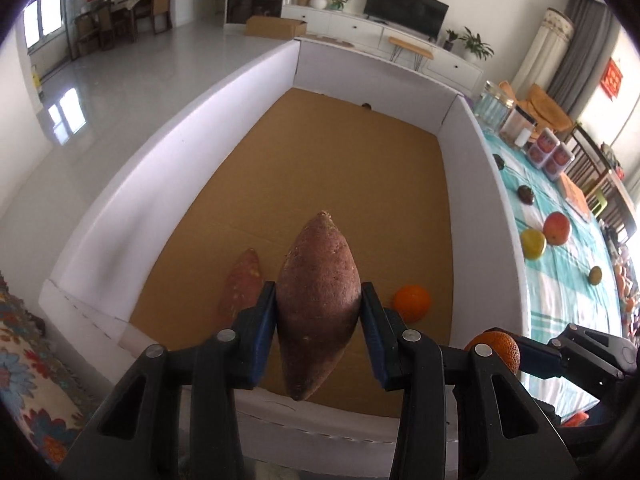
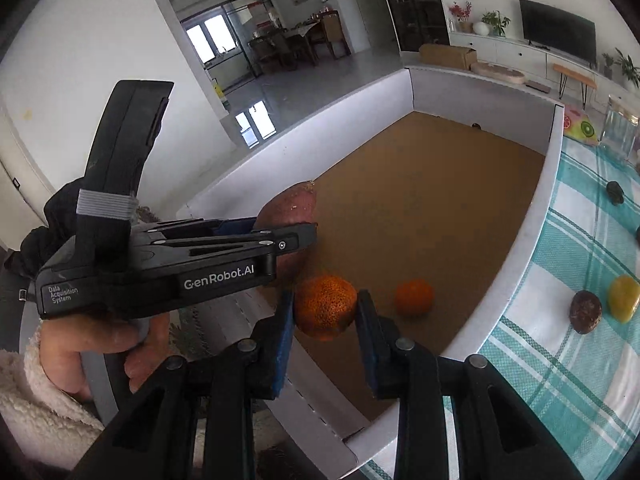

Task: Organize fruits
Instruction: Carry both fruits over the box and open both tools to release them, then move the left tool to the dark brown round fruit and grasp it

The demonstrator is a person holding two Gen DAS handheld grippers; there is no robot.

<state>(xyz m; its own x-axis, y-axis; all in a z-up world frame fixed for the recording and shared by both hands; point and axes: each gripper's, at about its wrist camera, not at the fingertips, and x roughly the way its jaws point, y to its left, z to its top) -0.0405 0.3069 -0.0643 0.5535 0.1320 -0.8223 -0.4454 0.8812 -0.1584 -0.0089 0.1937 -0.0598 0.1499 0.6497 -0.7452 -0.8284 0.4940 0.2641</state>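
My left gripper (image 1: 318, 285) is shut on a large reddish sweet potato (image 1: 318, 320), held lengthwise above the near end of a white-walled box (image 1: 160, 184) with a brown cardboard floor. A smaller sweet potato (image 1: 242, 286) and a smooth orange (image 1: 412, 302) lie on that floor. My right gripper (image 2: 325, 293) is shut on a dark-speckled orange (image 2: 325, 312) over the box's near wall (image 2: 320, 404). The right wrist view shows the left gripper (image 2: 296, 236) from the side, just left of and above the right one, with its sweet potato (image 2: 290, 208). The smooth orange (image 2: 414, 297) lies beyond.
To the right of the box, a teal checked tablecloth (image 1: 560, 280) carries several loose fruits: a red-orange one (image 1: 557, 227), a yellow one (image 1: 533, 243), dark ones (image 2: 585, 312). Jars (image 1: 494, 106) stand at its far end. A person's hand (image 2: 100, 344) grips the left tool.
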